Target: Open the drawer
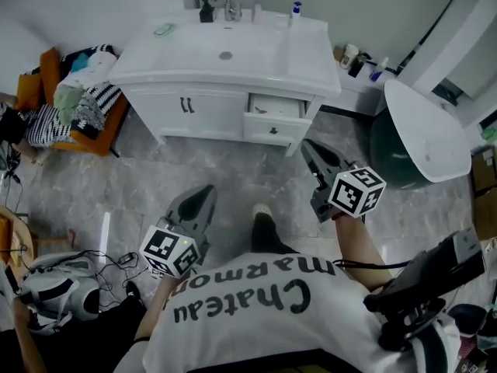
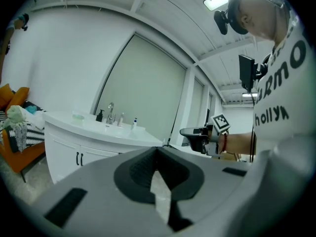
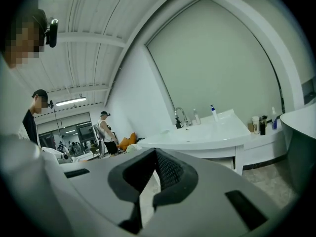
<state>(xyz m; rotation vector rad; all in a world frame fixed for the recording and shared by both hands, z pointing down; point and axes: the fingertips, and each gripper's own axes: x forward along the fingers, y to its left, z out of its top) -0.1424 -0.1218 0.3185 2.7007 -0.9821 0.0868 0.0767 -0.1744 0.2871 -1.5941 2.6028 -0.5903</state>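
At the right end of the white washbasin cabinet (image 1: 210, 112), the white dark-knobbed drawer (image 1: 268, 124) stands ajar, straight ahead of the nearer right gripper (image 1: 307, 145); this and the left gripper (image 1: 208, 192) are clenched, empty.

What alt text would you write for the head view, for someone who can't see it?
Seen from above, a person holds a left gripper and a right gripper, both shut and empty, short of a white bathroom vanity. Its right-hand drawer stands partly open, and neither gripper touches it. An orange chair piled with clothes sits at the left.
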